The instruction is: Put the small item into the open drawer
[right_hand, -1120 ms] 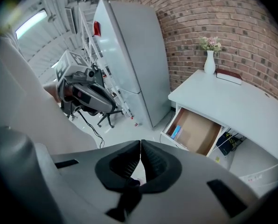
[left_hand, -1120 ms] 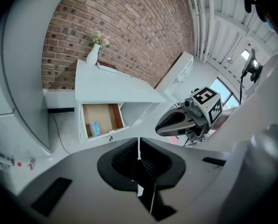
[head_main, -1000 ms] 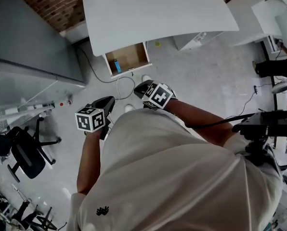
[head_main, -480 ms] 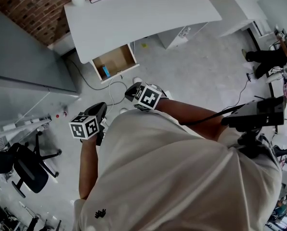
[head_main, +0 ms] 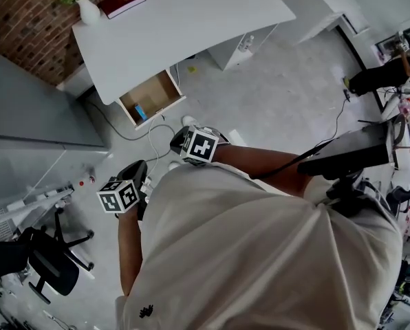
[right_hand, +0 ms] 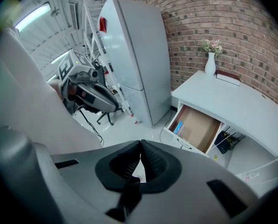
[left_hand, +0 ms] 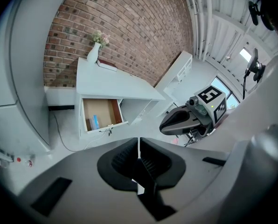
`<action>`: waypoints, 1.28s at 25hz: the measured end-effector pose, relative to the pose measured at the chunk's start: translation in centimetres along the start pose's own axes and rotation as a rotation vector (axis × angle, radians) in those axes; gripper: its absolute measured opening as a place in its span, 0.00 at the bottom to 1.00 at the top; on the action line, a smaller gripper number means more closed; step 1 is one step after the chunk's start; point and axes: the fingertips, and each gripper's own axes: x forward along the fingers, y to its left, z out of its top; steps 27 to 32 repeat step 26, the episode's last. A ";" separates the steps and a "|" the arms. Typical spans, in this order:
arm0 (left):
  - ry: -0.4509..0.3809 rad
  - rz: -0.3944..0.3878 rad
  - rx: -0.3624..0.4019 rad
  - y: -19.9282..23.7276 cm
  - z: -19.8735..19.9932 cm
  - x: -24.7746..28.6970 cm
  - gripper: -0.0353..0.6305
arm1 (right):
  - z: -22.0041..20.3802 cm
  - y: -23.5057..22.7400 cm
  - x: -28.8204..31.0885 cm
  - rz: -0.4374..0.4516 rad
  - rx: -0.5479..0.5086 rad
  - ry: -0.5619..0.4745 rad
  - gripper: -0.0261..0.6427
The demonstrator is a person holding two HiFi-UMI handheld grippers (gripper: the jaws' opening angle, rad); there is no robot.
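Observation:
Under the white desk [head_main: 177,26] a wooden drawer [head_main: 150,99] stands open, and a small blue item [head_main: 140,112] lies in it. The drawer [left_hand: 100,115] and the blue item [left_hand: 94,122] also show in the left gripper view, far off. The right gripper view has the drawer [right_hand: 195,127] and the item [right_hand: 178,126] too. My left gripper [head_main: 139,165] and right gripper [head_main: 177,140] hang over the floor close to the person's body, well short of the drawer. Both are shut with nothing between the jaws.
A tall grey fridge [head_main: 33,102] stands left of the desk. A vase [head_main: 88,9] and a red book [head_main: 122,2] sit on the desk top. A cable [head_main: 153,133] lies on the floor below the drawer. An office chair [head_main: 47,267] is at lower left, a tripod camera [head_main: 349,157] at right.
The desk and drawer have slid left and down in the head view, and the vase and book have come into sight. Both grippers drifted slightly left and stayed shut.

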 end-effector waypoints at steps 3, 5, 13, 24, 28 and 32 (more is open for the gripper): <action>0.004 0.007 0.000 0.2 -0.4 0.0 0.10 | -0.1 0.2 0.3 -0.003 -0.005 0.002 0.08; 0.007 0.007 0.002 0.1 -0.5 -0.1 0.10 | -0.1 0.4 0.3 -0.002 0.000 0.002 0.08; 0.030 0.000 0.008 -0.1 -0.7 0.8 0.10 | 0.1 -0.2 0.6 0.000 0.003 -0.023 0.08; 0.057 0.010 0.012 -1.6 -0.2 1.8 0.10 | -1.0 -1.0 -0.5 0.007 0.020 -0.002 0.08; 0.063 0.006 0.007 -2.0 -0.3 2.1 0.10 | -1.3 -1.2 -0.8 0.009 0.023 0.001 0.08; 0.063 0.006 0.007 -2.0 -0.3 2.1 0.10 | -1.3 -1.2 -0.8 0.009 0.023 0.001 0.08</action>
